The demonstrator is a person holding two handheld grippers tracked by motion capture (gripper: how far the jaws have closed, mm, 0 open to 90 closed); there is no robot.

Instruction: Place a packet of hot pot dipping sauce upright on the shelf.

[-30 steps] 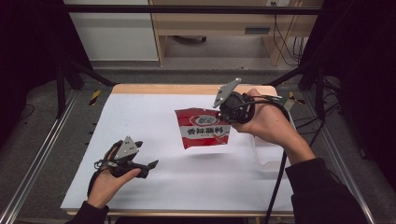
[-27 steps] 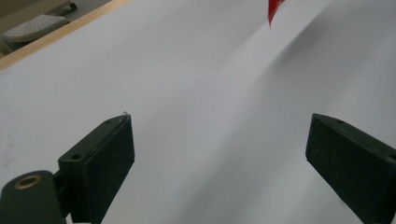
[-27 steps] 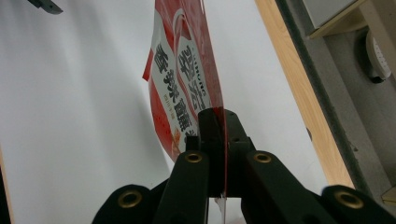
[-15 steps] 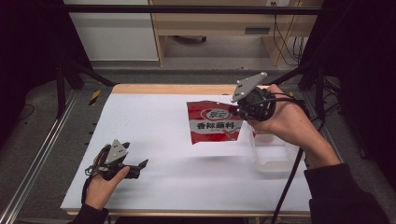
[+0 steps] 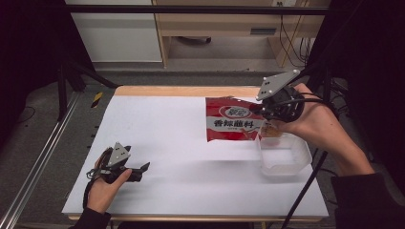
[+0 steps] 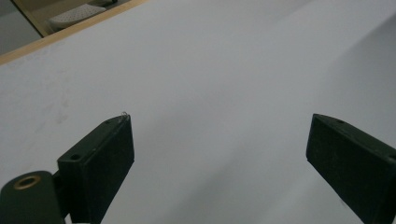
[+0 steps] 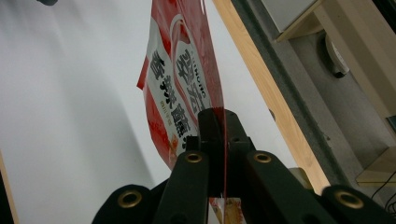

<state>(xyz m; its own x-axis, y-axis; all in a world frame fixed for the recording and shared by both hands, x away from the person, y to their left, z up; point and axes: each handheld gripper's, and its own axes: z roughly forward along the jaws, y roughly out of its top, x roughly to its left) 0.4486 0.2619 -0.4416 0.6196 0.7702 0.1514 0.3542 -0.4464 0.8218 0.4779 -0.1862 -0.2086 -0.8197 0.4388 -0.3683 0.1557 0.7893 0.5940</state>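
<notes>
Above the white table (image 5: 191,143), the right gripper (image 5: 261,110) fingers pinch the red sauce packet (image 5: 231,125) edge, its long side level.

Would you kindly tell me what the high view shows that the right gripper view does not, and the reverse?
High view alone: the clear plastic container on the white table, below the raised packet's right end, and the left gripper with jaws open, low near the table's front left. Right gripper view alone: the closed black jaws seen close up, clamping the packet's thin edge. Both share the red and white printed seasoning packet held off the table by the right gripper.
</notes>
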